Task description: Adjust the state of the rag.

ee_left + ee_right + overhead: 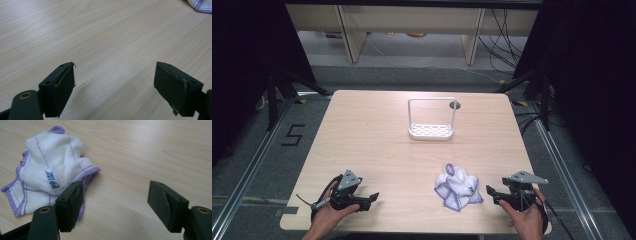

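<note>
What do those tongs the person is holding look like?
Both are black. The left tongs and the right tongs each carry a grey three-cornered plate on top, and a cable trails from each one. Up close, each has two flat, blocky black pads with small screw holes. One pad looks scuffed and a bit frayed. The person's forearms are bare, with no sleeves.

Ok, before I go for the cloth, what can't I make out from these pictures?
- Cloth, right gripper view: near edge hidden behind the right gripper's jaw; printed blue mark too small to read.
- Cloth, left gripper view: cut off by the top edge.
- Rack, high view: tray pattern too small.
</note>
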Available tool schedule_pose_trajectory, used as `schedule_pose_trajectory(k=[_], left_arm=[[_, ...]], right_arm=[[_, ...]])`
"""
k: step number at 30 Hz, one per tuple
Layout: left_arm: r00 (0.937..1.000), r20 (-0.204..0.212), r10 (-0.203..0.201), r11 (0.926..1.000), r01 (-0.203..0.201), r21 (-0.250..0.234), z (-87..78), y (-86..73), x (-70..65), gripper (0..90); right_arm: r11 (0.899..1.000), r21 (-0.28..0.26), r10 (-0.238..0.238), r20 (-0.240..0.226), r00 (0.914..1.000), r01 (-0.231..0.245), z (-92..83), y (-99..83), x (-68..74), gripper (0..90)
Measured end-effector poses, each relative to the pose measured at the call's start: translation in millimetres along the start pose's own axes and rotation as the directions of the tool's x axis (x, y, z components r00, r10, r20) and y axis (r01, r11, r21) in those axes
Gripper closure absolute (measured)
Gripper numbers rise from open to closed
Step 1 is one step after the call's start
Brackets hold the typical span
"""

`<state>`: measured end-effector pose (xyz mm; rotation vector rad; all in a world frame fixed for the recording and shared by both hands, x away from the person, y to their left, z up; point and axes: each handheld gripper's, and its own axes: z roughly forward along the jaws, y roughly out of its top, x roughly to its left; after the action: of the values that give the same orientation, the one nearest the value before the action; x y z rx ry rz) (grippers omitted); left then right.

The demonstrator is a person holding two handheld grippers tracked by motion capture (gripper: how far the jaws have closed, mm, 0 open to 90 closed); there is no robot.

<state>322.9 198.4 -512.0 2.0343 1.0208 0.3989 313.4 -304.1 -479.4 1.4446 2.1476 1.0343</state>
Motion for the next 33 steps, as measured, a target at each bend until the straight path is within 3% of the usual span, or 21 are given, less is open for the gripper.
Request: schedule_pose_trajectory(k=[1,3,5,6,7,8,13,15,16,17,18,19,21,23,25,26,29,30,33], left_arm=[[0.9998,-0.008,0.020,0.9997,-0.020,0.016,-0.7,0.3,1.7,16.8],[0.9998,-0.002,0.020,0.9997,-0.020,0.016,-0.6,0.2,1.5,16.8],[0.9999,-0.003,0.013,0.9998,-0.013,0.014,-0.5,0.4,1.1,16.8],[0.9999,-0.002,0.013,0.9998,-0.013,0.013,-0.6,0.5,1.3,16.8],[0.9999,-0.004,0.012,0.9998,-0.012,0.015,-0.8,0.7,1.2,16.8],[0.9999,-0.003,0.014,0.9998,-0.014,0.012,-0.6,0.4,1.3,16.8],[1.0000,-0.001,0.008,1.0000,-0.008,0.001,0.3,0.2,0.2,16.8],[0.9999,-0.003,0.012,0.9998,-0.012,0.016,-0.8,0.8,1.3,16.7],[0.9999,-0.003,0.012,0.9998,-0.012,0.016,-0.8,0.8,1.3,16.7],[0.9999,-0.003,0.011,0.9998,-0.011,0.017,-0.9,0.9,1.4,16.7],[0.9999,-0.002,0.011,0.9998,-0.011,0.017,-0.9,0.8,1.3,16.7],[1.0000,-0.001,0.003,1.0000,-0.003,0.007,-0.2,0.6,0.5,16.7],[0.9998,-0.005,0.019,0.9997,-0.019,0.017,-0.6,0.7,1.7,16.7],[1.0000,0.003,0.005,1.0000,-0.005,0.000,0.5,0.3,0.0,16.7],[1.0000,-0.003,0.009,0.9999,-0.009,0.015,-0.1,0.7,1.1,16.7],[0.9999,-0.002,0.010,0.9998,-0.010,0.015,-0.2,0.8,1.3,16.7],[0.9999,-0.003,0.010,0.9998,-0.010,0.016,0.1,0.9,1.3,16.7],[1.0000,-0.001,0.004,1.0000,-0.004,0.008,1.1,0.8,1.2,16.7],[1.0000,-0.007,0.007,0.9998,-0.006,0.016,1.6,1.2,0.9,16.7]], right_arm=[[0.999,-0.015,-0.035,0.006,0.9994,0.035,0.0,1.0,-1.3,31.9],[0.998,-0.025,-0.053,-0.008,0.9986,0.053,-2.2,3.3,1.3,33.2],[0.998,-0.030,-0.063,-0.015,0.9979,0.062,-2.9,4.6,3.3,33.8],[0.999,-0.030,-0.036,-0.023,0.9991,0.036,-3.6,5.2,8.6,34.3],[0.996,-0.037,-0.083,-0.036,0.9959,0.082,-3.8,8.0,11.9,36.1],[0.996,-0.037,-0.083,-0.036,0.9959,0.082,-3.8,8.0,11.9,36.1],[0.990,-0.042,-0.141,-0.087,0.9862,0.138,-3.0,14.2,31.4,41.6],[0.990,-0.034,-0.139,-0.100,0.9853,0.136,-3.1,16.7,46.4,44.2],[0.990,-0.034,-0.139,-0.100,0.9853,0.136,-3.1,16.7,46.4,44.2],[0.984,-0.040,-0.176,-0.122,0.9768,0.173,-0.7,18.6,47.3,44.9],[0.982,-0.035,-0.188,-0.119,0.9750,0.185,-0.1,19.9,52.0,45.5],[0.987,-0.021,-0.163,-0.129,0.9781,0.162,0.1,19.8,57.2,45.8],[0.976,-0.034,-0.217,-0.143,0.9657,0.214,5.6,23.4,65.8,49.5],[0.971,-0.057,-0.238,-0.138,0.9614,0.232,7.6,24.6,68.6,49.9],[0.968,-0.049,-0.252,-0.147,0.9566,0.247,10.3,28.0,74.7,51.1],[0.959,-0.058,-0.284,-0.140,0.9487,0.278,14.0,30.7,78.1,52.1],[0.956,-0.038,-0.294,-0.151,0.9437,0.292,20.3,33.6,85.1,53.3],[0.945,-0.042,-0.328,-0.149,0.9327,0.326,24.6,35.1,87.3,54.5],[0.939,-0.016,-0.341,-0.157,0.9269,0.343,32.7,37.4,97.0,56.3]])
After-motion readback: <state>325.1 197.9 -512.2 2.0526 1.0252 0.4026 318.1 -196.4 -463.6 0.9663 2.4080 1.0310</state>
